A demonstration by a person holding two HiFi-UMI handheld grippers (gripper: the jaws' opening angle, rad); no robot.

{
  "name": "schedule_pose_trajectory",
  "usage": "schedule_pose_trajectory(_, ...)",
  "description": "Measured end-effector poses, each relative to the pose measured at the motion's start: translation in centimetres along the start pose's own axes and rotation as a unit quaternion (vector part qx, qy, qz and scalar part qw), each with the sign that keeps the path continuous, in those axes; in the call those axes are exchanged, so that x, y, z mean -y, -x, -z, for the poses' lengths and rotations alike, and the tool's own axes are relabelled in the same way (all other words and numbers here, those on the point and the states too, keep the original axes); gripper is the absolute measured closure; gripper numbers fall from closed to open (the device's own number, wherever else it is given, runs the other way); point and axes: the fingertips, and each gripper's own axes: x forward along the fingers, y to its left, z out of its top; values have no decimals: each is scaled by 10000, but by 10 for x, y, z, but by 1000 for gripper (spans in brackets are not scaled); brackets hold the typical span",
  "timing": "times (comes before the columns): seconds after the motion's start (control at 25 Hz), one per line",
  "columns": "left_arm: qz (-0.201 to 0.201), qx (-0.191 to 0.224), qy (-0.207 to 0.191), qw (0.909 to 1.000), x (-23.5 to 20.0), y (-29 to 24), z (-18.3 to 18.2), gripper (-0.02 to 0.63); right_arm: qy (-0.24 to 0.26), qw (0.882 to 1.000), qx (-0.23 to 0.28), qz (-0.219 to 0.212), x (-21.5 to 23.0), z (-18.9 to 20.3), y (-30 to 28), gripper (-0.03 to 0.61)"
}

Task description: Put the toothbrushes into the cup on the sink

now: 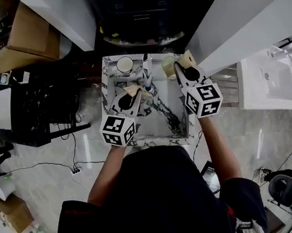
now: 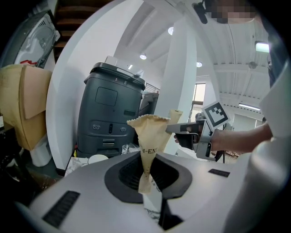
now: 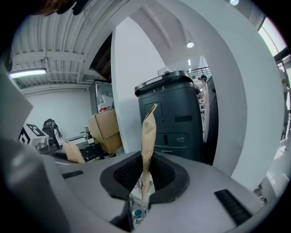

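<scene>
My left gripper (image 2: 146, 179) is clenched on the foot of a tan crinkle-edged paper packet (image 2: 150, 136), which stands upright out of the jaws toward twelve o'clock; gripping low leaves the top free to lead into an opening, I judge. My right gripper (image 3: 143, 191) pinches a narrow tan paper sleeve (image 3: 148, 136) the same way, upright. Whether either wrapper holds a toothbrush I cannot see, though I take them for the wrapped brushes. In the head view the round white cup (image 1: 125, 65) sits at the eleven o'clock corner of the grey-veined white marble sink (image 1: 164, 129); my left packet hangs near it at its five o'clock; the right one is well apart, at the sink's one o'clock.
</scene>
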Motion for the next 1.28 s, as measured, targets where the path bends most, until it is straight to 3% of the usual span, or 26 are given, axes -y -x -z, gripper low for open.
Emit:
schedule_pose_trajectory(0.36, -123, -99, 73, 9998, -5, -8, 5, 574, 89, 9999, -8, 65, 23, -5, -23, 518)
schedule_pose_trajectory(1.28, -375, -155, 220, 9989, -18, -1, 16, 574, 132, 9987, -473, 154, 33, 53, -51, 517)
